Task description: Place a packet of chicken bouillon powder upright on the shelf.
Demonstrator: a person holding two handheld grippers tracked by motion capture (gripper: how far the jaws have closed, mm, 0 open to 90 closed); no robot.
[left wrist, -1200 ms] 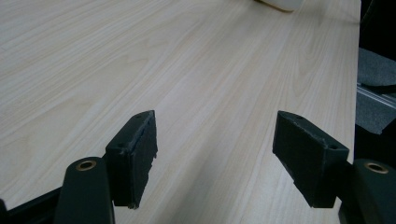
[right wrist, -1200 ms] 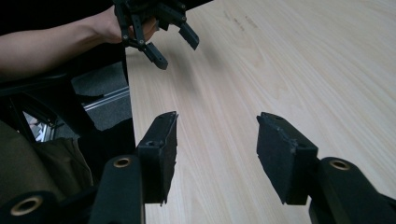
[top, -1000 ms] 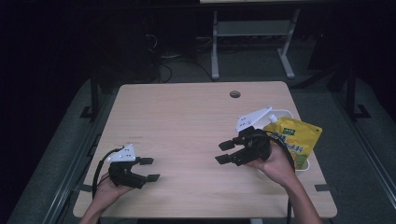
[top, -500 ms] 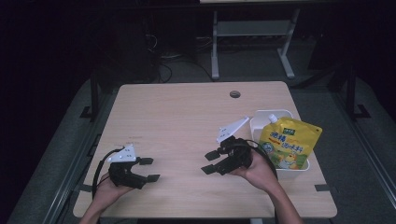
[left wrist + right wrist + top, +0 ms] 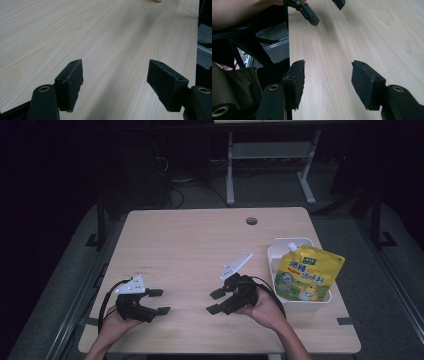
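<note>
high view: yellow pouch sits in white tray. right gripper and left gripper both agape, empty (jaws over bare table). step judged: placement done, hands parked; next, await new item.

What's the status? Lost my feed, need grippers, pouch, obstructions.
Left gripper open, empty, low over table. Right gripper open, empty, left of tub. Yellow pouch upright in tub, untouched. Nothing between.
</note>
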